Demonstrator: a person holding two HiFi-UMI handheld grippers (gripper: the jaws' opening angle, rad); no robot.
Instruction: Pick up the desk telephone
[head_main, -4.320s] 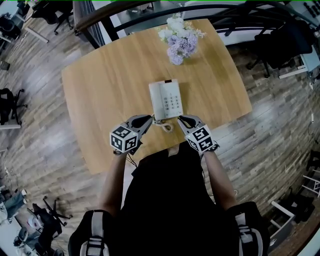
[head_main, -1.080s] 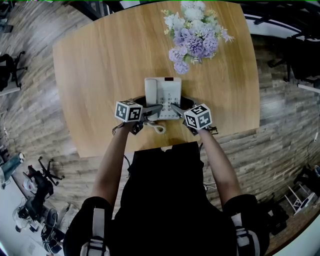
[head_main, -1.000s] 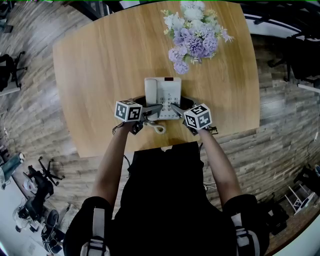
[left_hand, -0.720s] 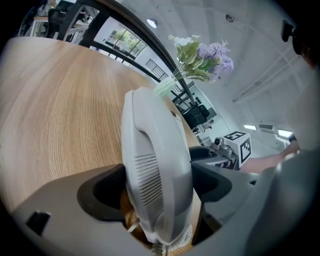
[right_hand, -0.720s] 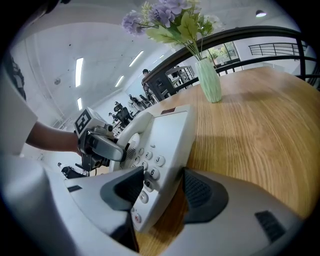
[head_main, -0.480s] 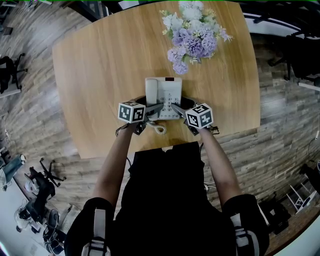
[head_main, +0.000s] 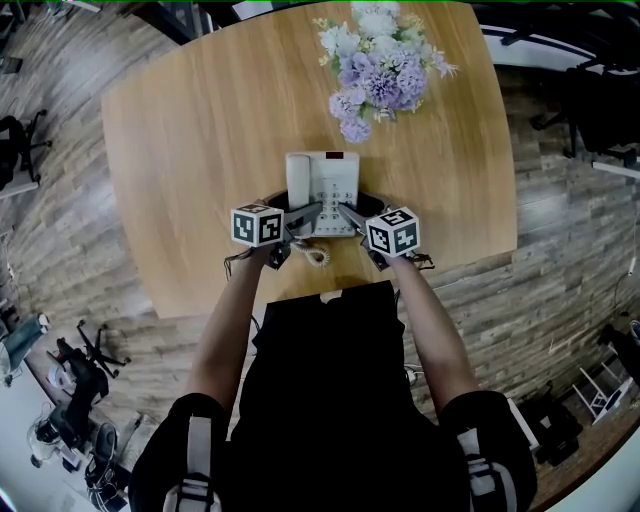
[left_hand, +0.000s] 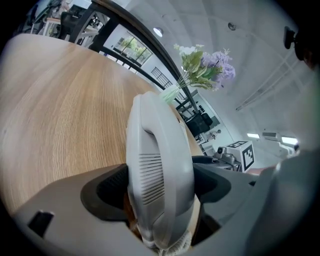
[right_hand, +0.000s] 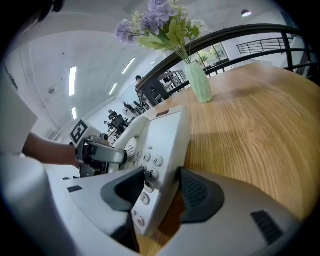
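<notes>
Table, telephone, left gripper clamping handset

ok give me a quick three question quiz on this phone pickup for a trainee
1. True or false: the right gripper's jaws are clamped on the keypad edge of the desk telephone.
2. What sits between the left gripper's jaws? A the handset; B a pen; C nothing.
3. Fill in: seen from the person, the flowers stand on the table beyond the desk telephone's ___ end.
Key: 1 true; 2 A; 3 far.
</notes>
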